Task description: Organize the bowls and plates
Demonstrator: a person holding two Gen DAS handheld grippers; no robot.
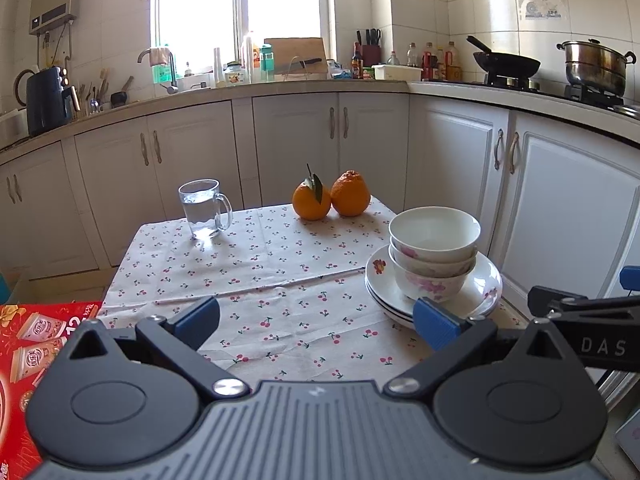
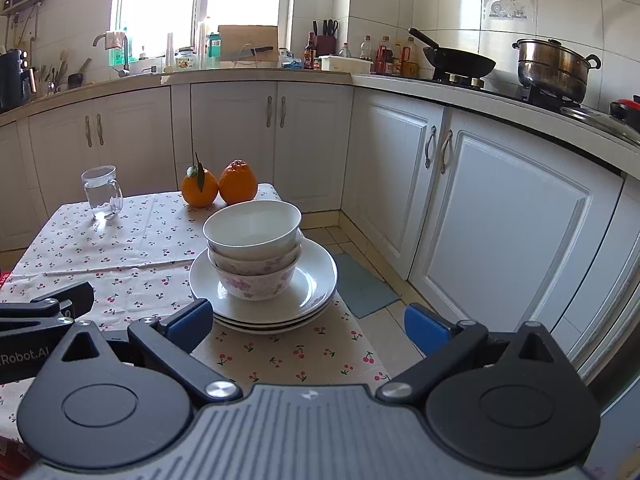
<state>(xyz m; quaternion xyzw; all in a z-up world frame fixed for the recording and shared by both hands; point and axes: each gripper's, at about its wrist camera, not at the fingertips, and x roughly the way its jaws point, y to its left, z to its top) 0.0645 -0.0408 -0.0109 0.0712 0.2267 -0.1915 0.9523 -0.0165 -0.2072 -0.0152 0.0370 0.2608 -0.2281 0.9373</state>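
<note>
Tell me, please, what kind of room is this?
Most likely a home kitchen. A wok and a steel pot sit on a gas stove, a faucet stands under the window, and stacked bowls on plates rest on a small clothed table.

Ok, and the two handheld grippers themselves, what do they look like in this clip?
Both match: the left gripper and right gripper each have a ribbed grey body, black linkage arms with round black pivot housings and silver screws, and blue pads on the fingers. White lettering marks the black side of each: "DAS" in the left view, "Robot.AI" in the right view. No cables, hands or sleeves are visible.
</note>
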